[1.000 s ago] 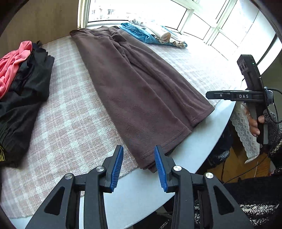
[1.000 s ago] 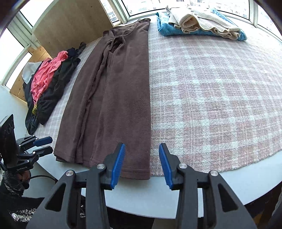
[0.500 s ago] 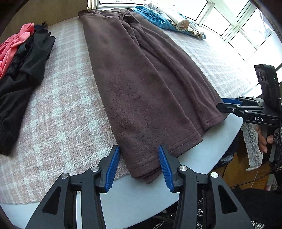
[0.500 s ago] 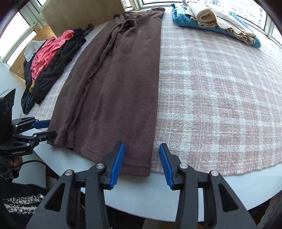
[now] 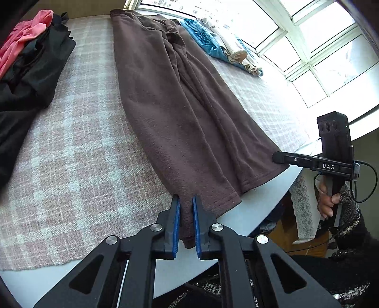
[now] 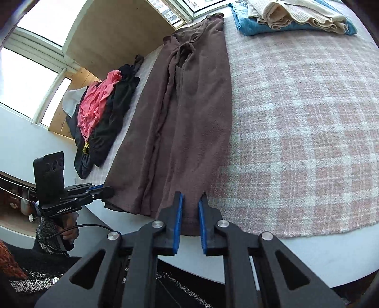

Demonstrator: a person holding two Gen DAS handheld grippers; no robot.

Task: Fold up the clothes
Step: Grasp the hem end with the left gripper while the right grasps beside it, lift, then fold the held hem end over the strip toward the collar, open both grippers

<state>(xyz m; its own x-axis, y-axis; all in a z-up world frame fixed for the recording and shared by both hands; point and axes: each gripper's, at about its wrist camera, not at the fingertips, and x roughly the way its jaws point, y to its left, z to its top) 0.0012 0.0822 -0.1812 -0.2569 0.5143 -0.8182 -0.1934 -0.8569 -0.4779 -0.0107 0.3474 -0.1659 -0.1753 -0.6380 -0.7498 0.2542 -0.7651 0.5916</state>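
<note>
- Two grippers work at the near hem of the brown garment; it lies long and flat on the checked cloth that covers the round table, with the hem just at the table edge, so you can reach it from below the rim.
- Your left gripper is closing its jaws; one corner of the hem stands between the blue pads, which already press the fabric.
- Your right gripper is closing too; the other corner of the hem sits between its pads, pinched.
- You hold both corners, I think, so the hem stays straight when you carry it toward the far end for a fold.
- The dark and pink pile and the folded stack lie well apart from the garment; they leave free room for the fold.
</note>
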